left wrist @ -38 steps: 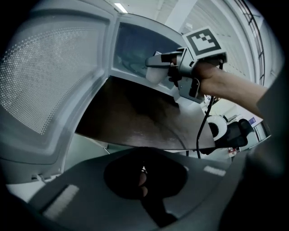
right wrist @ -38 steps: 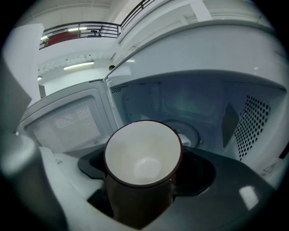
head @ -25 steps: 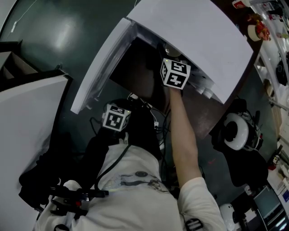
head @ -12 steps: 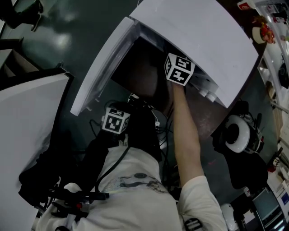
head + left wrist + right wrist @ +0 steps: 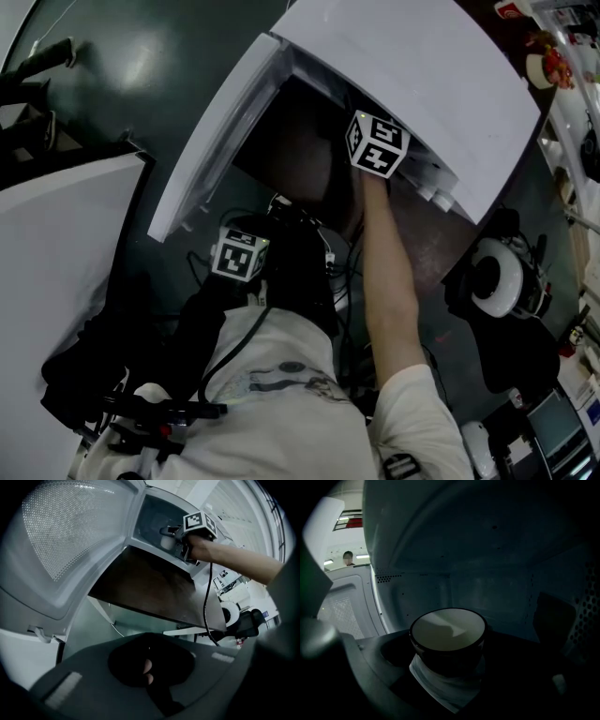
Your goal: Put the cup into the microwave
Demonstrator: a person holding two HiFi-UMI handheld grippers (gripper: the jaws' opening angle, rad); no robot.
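A dark cup (image 5: 447,632) with a pale inside sits upright between the jaws of my right gripper (image 5: 447,681), which is shut on it. Both are inside the white microwave (image 5: 412,66), low over its floor, with the cavity's back wall (image 5: 487,592) behind the cup. In the head view only the right gripper's marker cube (image 5: 377,143) shows at the cavity mouth, and the cup is hidden. The left gripper view shows the right gripper (image 5: 172,532) and the cup (image 5: 165,542) in the opening. My left gripper (image 5: 241,253) hangs near my body, shut on nothing.
The microwave door (image 5: 220,131) stands swung open to the left, its mesh window (image 5: 70,536) close to the left gripper. A brown tabletop (image 5: 154,592) carries the microwave. A white headset-like object (image 5: 497,277) lies to the right, and cables (image 5: 328,267) hang by my body.
My right gripper has pushed a little deeper into the microwave with the cup. The left gripper has stayed where it was.
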